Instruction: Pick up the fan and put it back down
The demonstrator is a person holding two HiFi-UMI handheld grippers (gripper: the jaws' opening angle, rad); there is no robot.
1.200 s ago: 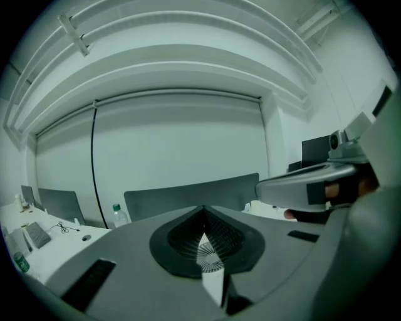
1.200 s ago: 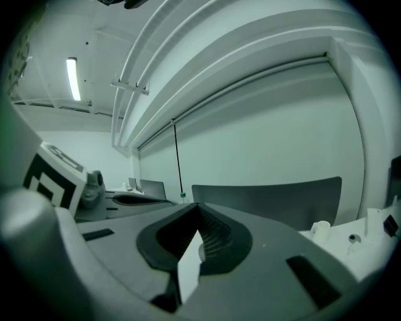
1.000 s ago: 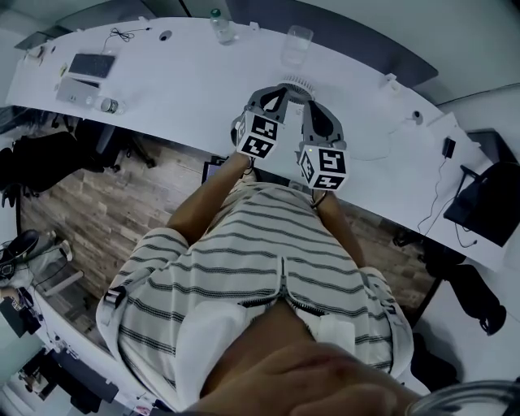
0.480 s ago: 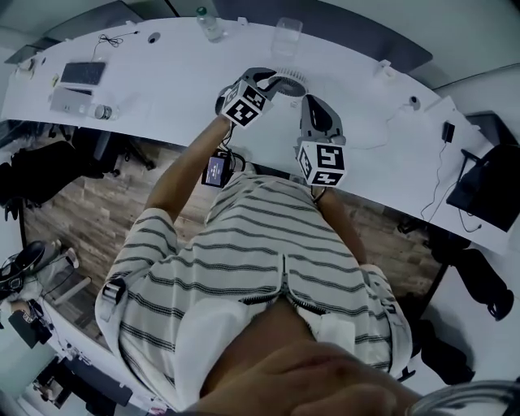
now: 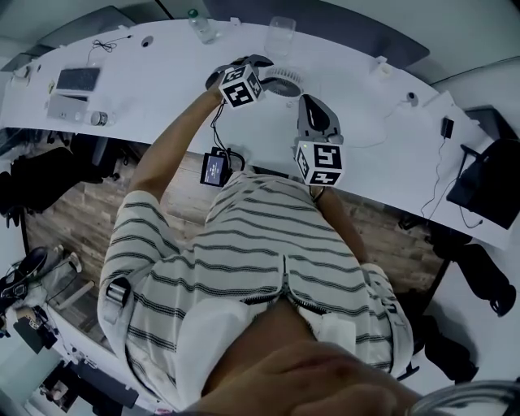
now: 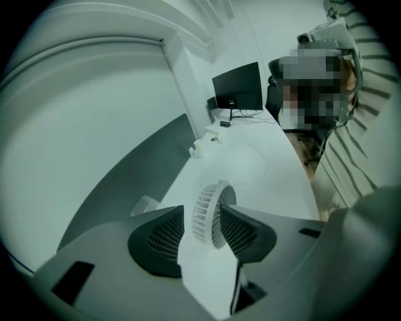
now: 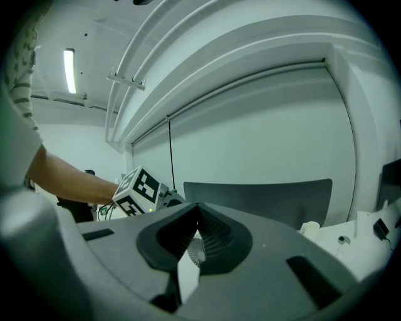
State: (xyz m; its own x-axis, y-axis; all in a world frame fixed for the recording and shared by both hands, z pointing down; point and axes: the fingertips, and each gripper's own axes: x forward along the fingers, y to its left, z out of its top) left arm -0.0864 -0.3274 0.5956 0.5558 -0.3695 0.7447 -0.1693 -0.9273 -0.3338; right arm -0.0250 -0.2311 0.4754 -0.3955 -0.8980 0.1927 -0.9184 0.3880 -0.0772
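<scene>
A small white round fan (image 5: 283, 81) stands on the white desk (image 5: 162, 89); it also shows as a ribbed disc in the left gripper view (image 6: 208, 213). My left gripper (image 5: 265, 68) has reached over the desk to the fan's left side. Its jaws (image 6: 203, 221) are opening, with the fan just beyond and between their tips, and the pads do not press on it. My right gripper (image 5: 305, 101) hangs near the desk's front edge, pointing at the fan. Its jaws (image 7: 198, 210) meet at the tips with nothing held, and the fan (image 7: 195, 252) peeks through the slit.
At the desk's far edge stand a clear cup (image 5: 280, 31) and a bottle (image 5: 197, 24). A tablet (image 5: 77, 79) and a small box lie far left. A thin cable (image 5: 382, 134) curls right of the fan. A monitor (image 6: 237, 88) stands further along.
My left gripper swung away from the body and out over the desk to the fan, rolled, and its jaws parted. The right gripper stayed where it was.
</scene>
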